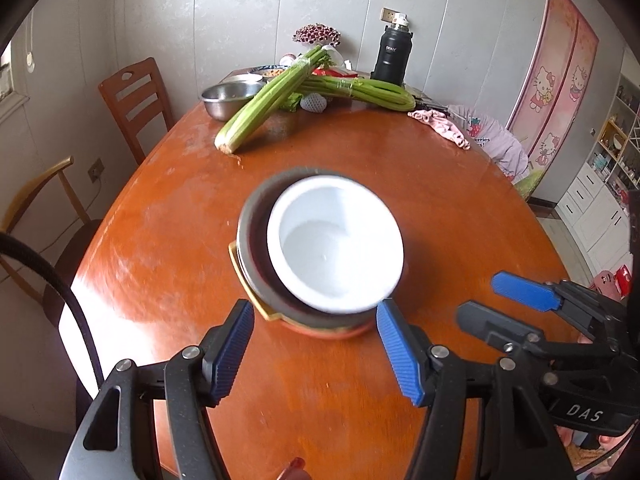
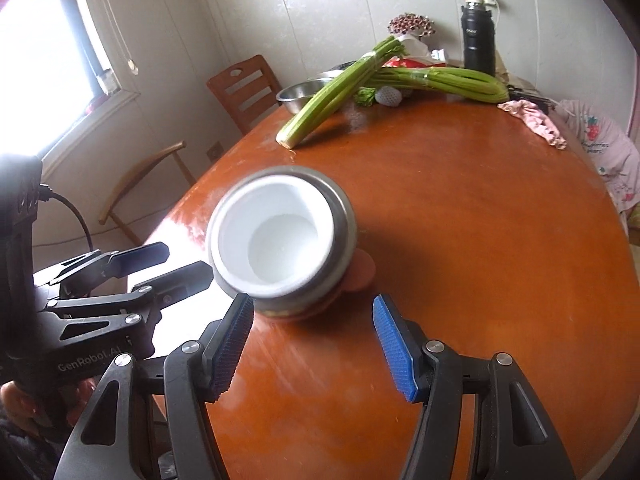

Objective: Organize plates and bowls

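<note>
A white bowl (image 1: 334, 242) sits nested in a grey bowl (image 1: 250, 236) on a stack with a yellow plate (image 1: 240, 268) and an orange plate (image 1: 324, 330) beneath, mid-table. The stack shows in the right wrist view too: white bowl (image 2: 276, 236), grey bowl (image 2: 344, 224), orange plate (image 2: 362, 270). My left gripper (image 1: 316, 354) is open and empty, just in front of the stack. My right gripper (image 2: 312, 350) is open and empty, also just short of it. Each gripper shows in the other's view: the right one (image 1: 500, 300), the left one (image 2: 160, 264).
The round wooden table (image 1: 440, 220) carries celery stalks (image 1: 264, 100), a steel bowl (image 1: 228, 98), a black thermos (image 1: 392, 54), flowers and pink cloth (image 1: 440, 122) at the far side. Wooden chairs (image 1: 132, 100) stand to the left, a white cabinet on the right.
</note>
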`<state>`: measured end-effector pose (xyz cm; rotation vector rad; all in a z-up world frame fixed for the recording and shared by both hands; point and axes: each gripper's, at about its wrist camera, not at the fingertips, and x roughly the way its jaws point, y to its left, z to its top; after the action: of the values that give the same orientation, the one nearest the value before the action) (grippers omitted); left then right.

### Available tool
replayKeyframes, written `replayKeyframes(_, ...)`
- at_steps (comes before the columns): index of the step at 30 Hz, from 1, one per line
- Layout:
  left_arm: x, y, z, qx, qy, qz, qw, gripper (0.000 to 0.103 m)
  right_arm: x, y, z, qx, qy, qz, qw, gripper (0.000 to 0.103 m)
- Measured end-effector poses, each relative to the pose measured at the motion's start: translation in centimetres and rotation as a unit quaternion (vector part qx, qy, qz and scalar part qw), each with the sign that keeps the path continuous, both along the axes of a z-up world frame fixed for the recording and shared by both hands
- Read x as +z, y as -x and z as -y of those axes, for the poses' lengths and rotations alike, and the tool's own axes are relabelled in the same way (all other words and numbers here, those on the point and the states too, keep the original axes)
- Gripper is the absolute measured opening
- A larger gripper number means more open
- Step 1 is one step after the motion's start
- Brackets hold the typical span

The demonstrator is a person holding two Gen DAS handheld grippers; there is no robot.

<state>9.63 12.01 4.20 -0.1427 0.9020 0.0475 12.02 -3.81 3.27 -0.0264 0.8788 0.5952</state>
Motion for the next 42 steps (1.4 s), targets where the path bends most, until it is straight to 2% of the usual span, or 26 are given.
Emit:
replayKeyframes(3,-1.3,1.3,0.5,0.013,0.006,0.003,0.9999,0.064,-0.9,1.4,1.1,-0.008,0.0,0.011,1.0,0.065)
replayKeyframes(5,-2.2,2.0,1.0,0.01,0.014,-0.003,0.9998,0.064,-1.6,2.4,1.7,-0.015,0.001,0.019,1.0,0.069)
replayKeyframes(8,-3.1,2.7,1.4,0.008,0.014,-0.007,0.9998,0.064,-2.4,3.5,2.3,-0.02,0.006,0.028,0.999,0.07)
replayKeyframes(13,-4.5,3.6,1.8,0.01,0.02,-0.014,0.9996,0.064,-3.1,4.5,2.9,-0.021,-0.011,0.025,0.999,0.073)
replayKeyframes(17,-5.2,3.9,2.0,0.006,0.012,-0.022,0.9997,0.064,-3.7,4.9,3.0,-0.024,-0.007,0.024,0.999,0.074)
replayKeyframes(42,-5.9,4.9,2.5,0.002,0.006,-0.016,0.9999,0.064,-5.2,6.1,3.9,-0.058,0.009,0.03,0.998,0.076)
